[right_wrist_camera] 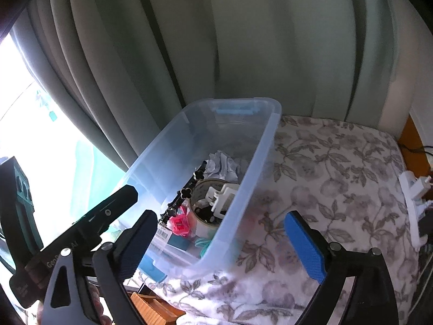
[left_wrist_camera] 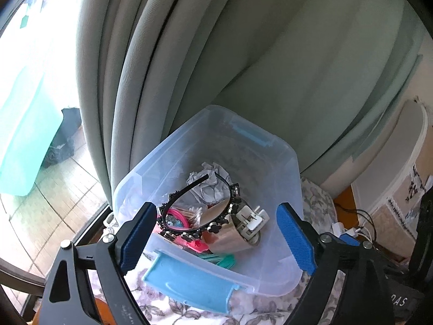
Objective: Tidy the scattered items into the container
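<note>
Container point(left_wrist_camera: 270, 162): headband point(left_wrist_camera: 189, 187), tape roll point(left_wrist_camera: 230, 235), crumpled paper point(left_wrist_camera: 211, 181) are being held inside, frame centre.
Floral cover point(right_wrist_camera: 338, 168): no scattered items are being shown.
Left claw point(left_wrist_camera: 216, 238): open, empty.
Right claw point(right_wrist_camera: 222, 243): open, empty.

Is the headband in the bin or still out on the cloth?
In. The black headband lies inside the clear bin, resting on the tape roll and crumpled paper.

A bright window and heavy drapes

Grey-green curtains point(left_wrist_camera: 243, 54) hung in thick folds beside a glaring window point(left_wrist_camera: 35, 67). A floral-patterned cloth point(right_wrist_camera: 338, 168) covered the surface below, with tiled floor point(left_wrist_camera: 54, 189) and an orange wooden edge point(right_wrist_camera: 414, 146) showing.
</note>
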`<state>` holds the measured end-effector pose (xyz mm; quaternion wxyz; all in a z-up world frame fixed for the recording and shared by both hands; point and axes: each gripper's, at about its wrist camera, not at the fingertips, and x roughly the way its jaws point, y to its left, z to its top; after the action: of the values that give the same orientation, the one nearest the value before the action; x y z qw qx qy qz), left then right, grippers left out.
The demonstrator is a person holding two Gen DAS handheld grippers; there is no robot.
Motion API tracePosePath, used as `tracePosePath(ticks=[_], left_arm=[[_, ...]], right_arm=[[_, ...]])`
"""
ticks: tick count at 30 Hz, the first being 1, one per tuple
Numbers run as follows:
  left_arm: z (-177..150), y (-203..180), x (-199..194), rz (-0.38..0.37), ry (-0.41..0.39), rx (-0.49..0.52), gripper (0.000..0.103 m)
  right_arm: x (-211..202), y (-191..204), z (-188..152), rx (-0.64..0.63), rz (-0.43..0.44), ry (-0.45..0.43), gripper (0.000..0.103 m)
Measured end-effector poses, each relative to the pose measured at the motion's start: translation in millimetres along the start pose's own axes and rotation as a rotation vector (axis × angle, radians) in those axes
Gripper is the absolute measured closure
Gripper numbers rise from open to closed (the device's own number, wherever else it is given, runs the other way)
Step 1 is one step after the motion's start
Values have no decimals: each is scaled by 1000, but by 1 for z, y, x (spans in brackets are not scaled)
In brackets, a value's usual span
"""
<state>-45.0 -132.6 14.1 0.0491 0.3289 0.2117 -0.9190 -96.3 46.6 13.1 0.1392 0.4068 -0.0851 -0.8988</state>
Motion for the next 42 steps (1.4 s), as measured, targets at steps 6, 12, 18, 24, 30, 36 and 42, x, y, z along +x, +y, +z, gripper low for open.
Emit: tracePosePath(ticks=[6,12,18,24,30,36,42], left_arm=[[-6,-13,-5,7,1,43,12],[-13,-26,-10,-6,17,86,12],[-20,-38,-15,-18,33,128,12],[-27,-50,-22,-11,45,174,12],[-30,-60,-31,-2,43,214,12],[-31,-64,-38,-5,47,231,12],[-34,-71,-45,19,34,259,12]], right_arm=[[-12,-7,-9,19,-11,-4,2],[-27,-19,-17,48,-26,-27,0],[-40,-25,-24,62,-42,-34,0],[-53,-32,-33,98,-54,-39,0],[-66,-36,-39,114,-61,-42,0],[-76,-34,-41,106,-72,-45,0],[-85,-34,-44,106,-85,-45,0]])
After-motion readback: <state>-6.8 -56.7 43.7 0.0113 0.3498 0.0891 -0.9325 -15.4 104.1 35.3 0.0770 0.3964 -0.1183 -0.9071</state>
